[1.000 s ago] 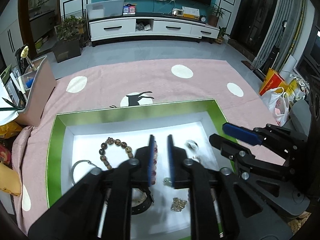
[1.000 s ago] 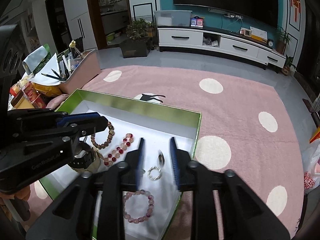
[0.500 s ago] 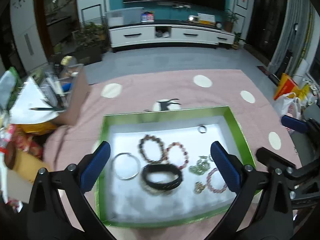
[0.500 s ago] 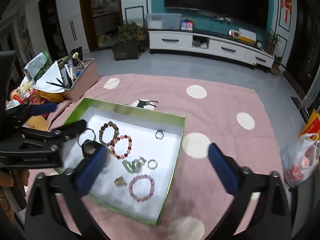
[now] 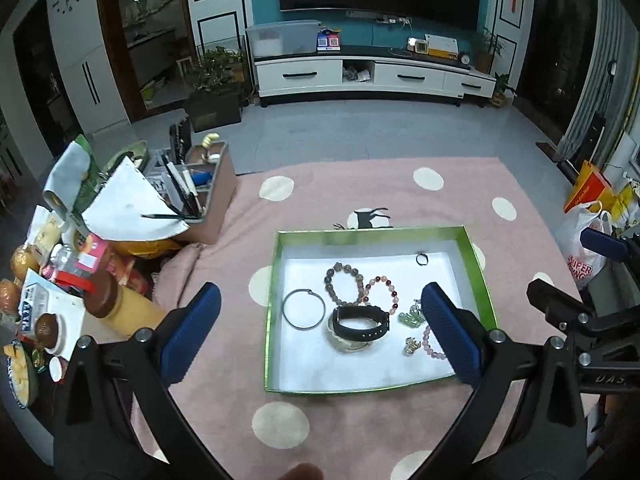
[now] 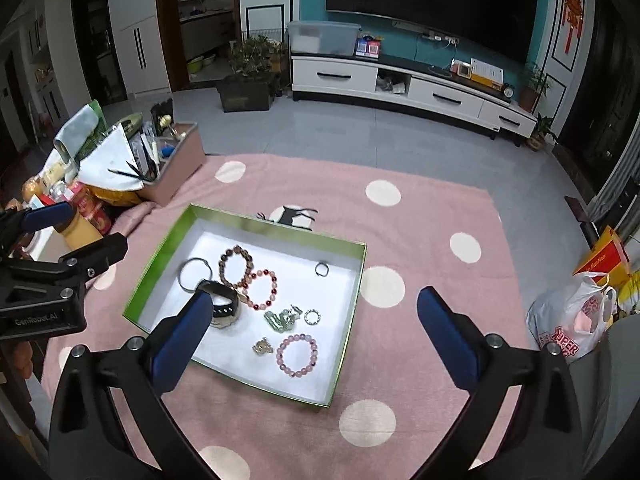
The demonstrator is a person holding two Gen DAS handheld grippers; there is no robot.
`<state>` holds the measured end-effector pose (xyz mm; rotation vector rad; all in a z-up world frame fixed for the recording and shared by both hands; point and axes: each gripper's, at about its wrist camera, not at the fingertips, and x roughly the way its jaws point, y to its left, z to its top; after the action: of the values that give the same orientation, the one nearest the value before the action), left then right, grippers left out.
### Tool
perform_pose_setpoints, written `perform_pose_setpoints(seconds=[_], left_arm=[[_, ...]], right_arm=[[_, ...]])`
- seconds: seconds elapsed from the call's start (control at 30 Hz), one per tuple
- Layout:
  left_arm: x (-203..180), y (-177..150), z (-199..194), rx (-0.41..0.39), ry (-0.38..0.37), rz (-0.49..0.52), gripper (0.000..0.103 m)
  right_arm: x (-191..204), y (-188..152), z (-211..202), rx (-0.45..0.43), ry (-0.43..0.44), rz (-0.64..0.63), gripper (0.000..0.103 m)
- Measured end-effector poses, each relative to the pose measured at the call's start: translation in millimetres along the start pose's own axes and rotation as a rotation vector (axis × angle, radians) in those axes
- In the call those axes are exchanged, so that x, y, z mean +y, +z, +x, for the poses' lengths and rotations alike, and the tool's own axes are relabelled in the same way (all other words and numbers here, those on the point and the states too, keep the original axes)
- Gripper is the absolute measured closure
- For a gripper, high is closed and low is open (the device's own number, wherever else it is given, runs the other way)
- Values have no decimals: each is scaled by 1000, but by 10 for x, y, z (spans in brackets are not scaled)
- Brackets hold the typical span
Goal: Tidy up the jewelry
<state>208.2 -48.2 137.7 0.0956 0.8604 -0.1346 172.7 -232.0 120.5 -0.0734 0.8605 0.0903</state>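
Observation:
A green-rimmed box (image 5: pixel 275 280) (image 6: pixel 160 256) with a white floor sits on a pink dotted rug. In it lie a silver bangle (image 5: pixel 304 308), a brown bead bracelet (image 5: pixel 344 284), a pink-red bead bracelet (image 5: pixel 384 294), a black watch band (image 5: pixel 362 322), a small ring (image 5: pixel 422 259) (image 6: pixel 321 269), a green charm (image 5: pixel 410 316) and a pink bead bracelet (image 6: pixel 298 355). My left gripper (image 5: pixel 320 332) is open and empty, high above the box. My right gripper (image 6: pixel 316 332) is open and empty, high above the box's right side.
A pink organizer box with pens (image 5: pixel 200 196) and a heap of snacks and bottles (image 5: pixel 80 280) lie left of the rug. A plastic bag (image 6: pixel 568 320) and an orange bag (image 6: pixel 600 256) sit at the right. A white TV cabinet (image 5: pixel 372 76) stands at the back.
Both grippers opened from near shut and rose well away from the box. The ring once between the right fingers now lies in the box's far right corner.

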Motion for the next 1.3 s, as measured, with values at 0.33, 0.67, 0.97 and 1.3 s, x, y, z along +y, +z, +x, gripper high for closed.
perform_pose_setpoints(seconds=[0.33,0.67,0.97,1.3], left_arm=[[41,39,-88,-21,25,-27,2],[-14,-32,101,-1,35,-7,2],[-30,-45,177,8,37,-8,2],[-12,-46,206,11,43,-11,2]], right_arm=[[99,44,-47,1,24,5,1],[121,-45,214,41,11,16,1],[99,-47,248,45,4,16,1],[99,-56,255,44,-1,15,1]])
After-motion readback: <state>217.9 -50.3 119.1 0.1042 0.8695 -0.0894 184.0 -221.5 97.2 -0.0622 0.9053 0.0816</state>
